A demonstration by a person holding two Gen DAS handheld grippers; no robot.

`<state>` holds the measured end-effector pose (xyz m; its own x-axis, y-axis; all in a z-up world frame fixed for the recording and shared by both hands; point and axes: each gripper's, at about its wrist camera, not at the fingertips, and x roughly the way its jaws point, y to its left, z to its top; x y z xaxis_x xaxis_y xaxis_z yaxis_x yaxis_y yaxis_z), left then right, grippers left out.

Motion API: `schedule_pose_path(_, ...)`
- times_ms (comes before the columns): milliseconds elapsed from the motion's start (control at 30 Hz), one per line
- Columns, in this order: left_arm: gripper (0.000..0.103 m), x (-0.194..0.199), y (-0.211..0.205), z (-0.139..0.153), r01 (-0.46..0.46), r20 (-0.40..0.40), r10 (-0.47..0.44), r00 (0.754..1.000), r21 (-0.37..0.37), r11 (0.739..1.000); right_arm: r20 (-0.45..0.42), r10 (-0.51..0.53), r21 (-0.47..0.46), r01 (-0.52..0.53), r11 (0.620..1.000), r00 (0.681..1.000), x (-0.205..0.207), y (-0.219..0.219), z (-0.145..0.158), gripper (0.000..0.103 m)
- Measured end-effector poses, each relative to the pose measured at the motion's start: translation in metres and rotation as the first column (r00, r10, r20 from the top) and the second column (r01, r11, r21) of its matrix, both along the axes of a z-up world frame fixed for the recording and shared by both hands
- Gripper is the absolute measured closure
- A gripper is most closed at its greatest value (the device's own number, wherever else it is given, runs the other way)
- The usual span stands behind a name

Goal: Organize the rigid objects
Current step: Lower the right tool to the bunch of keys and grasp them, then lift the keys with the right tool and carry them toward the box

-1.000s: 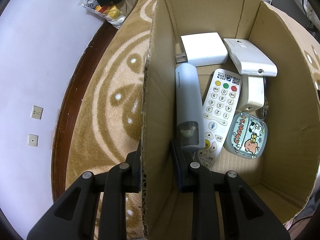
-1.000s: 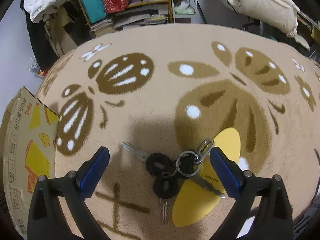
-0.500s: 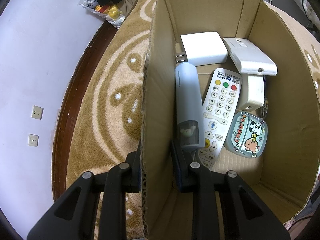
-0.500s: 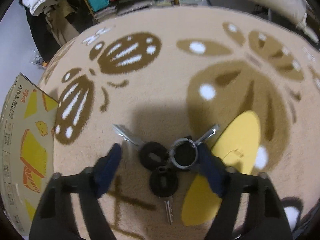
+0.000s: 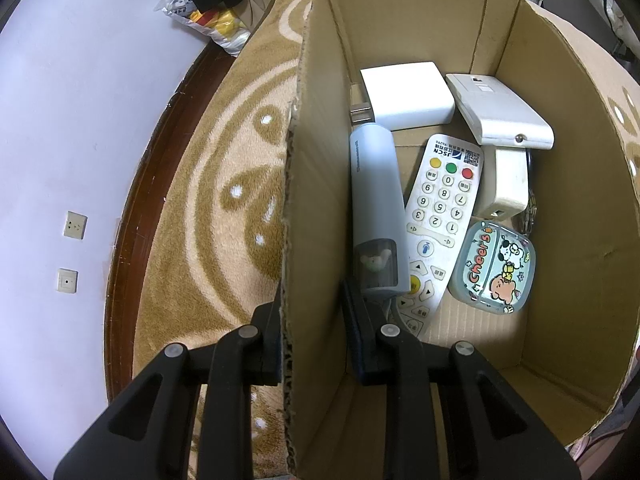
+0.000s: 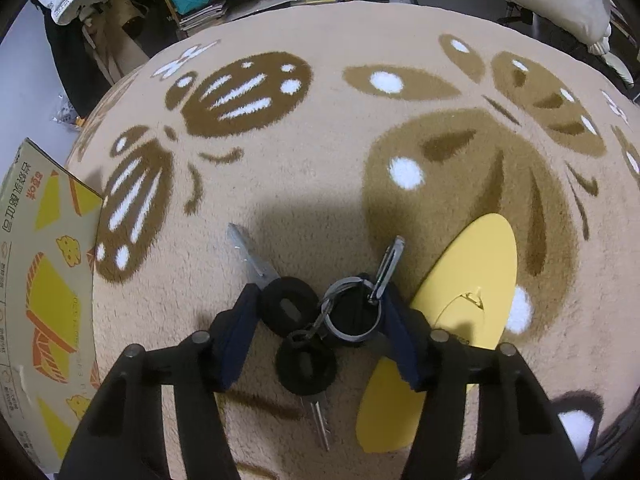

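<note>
We start at the left, where our left gripper (image 5: 310, 336) is clenched on the near wall of the cardboard box (image 5: 308, 200), one finger outside over the rug, one inside, steadying it. Inside the box already lie a pale blue tube-shaped device (image 5: 376, 208), a white remote control (image 5: 438, 220), a white adapter block (image 5: 406, 94), a white flat case (image 5: 500, 114) and a cartoon-printed case (image 5: 494, 266), packed close and partly overlapping. Moving right, in the other view the box corner (image 6: 44, 280) shows at the left edge, and the bunch of keys (image 6: 316, 320) lies on the patterned rug (image 6: 320, 160), well apart from the box. Our right gripper (image 6: 316, 316) straddles the bunch, jaws closing, with the black key heads and the split ring between the blue pads; the pads seem at or just beside the outer pieces, not yet pressing firmly. Just right of the keys a yellow flat piece (image 6: 468, 276) rests on the rug, partly under the right finger. We judge the keys light, hard, loose-jointed: they will dangle and swing once lifted, and the smooth metal blades may slip. The rubbery black heads and the ring between them look the best hold; the clip (image 6: 390, 268) is thin and likely to pivot.
</note>
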<state>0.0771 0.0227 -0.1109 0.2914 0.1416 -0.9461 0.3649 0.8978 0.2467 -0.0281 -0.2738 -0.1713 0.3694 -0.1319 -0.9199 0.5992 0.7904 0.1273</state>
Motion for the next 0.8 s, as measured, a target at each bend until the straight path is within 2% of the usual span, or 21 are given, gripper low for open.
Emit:
schedule_pose_path(200, 0.079, -0.001, 0.002, 0.002, 0.001, -0.001, -0.001, 1.000, 0.001, 1.000, 0.027, 0.026, 0.006, -0.026, 1.000, 0.999, 0.000, 0.004, 0.008, 0.056)
schedule_pose_path(400, 0.079, -0.001, 0.002, 0.002, 0.002, -0.001, -0.002, 1.000, 0.002, 1.000, 0.014, 0.077, -0.093, -0.075, 0.993, 0.997, 0.003, 0.019, 0.017, 0.065)
schedule_pose_path(433, 0.079, -0.001, 0.002, 0.002, 0.002, -0.001, -0.002, 1.000, 0.002, 1.000, 0.015, 0.070, -0.112, -0.068, 0.991, 0.997, 0.002, 0.020, 0.020, 0.070)
schedule_pose_path(467, 0.079, -0.001, 0.002, 0.002, 0.002, -0.001, -0.002, 1.000, 0.003, 1.000, 0.023, 0.063, -0.138, -0.059, 0.989, 0.998, 0.001, 0.022, 0.024, 0.086)
schedule_pose_path(500, 0.079, -0.001, 0.002, 0.002, 0.002, -0.001, -0.002, 1.000, 0.004, 1.000, 0.045, 0.065, -0.124, -0.059, 0.990, 0.997, 0.001, 0.022, 0.027, 0.097)
schedule_pose_path(567, 0.079, -0.001, 0.002, 0.002, 0.003, 0.000, -0.003, 1.000, 0.006, 1.000, 0.075, 0.069, -0.089, -0.062, 0.994, 0.995, 0.001, 0.021, 0.031, 0.099)
schedule_pose_path(800, 0.078, -0.002, 0.002, 0.003, 0.003, -0.001, -0.003, 1.000, 0.005, 1.000, 0.095, 0.072, -0.090, -0.063, 0.994, 0.993, 0.001, 0.024, 0.034, 0.100)
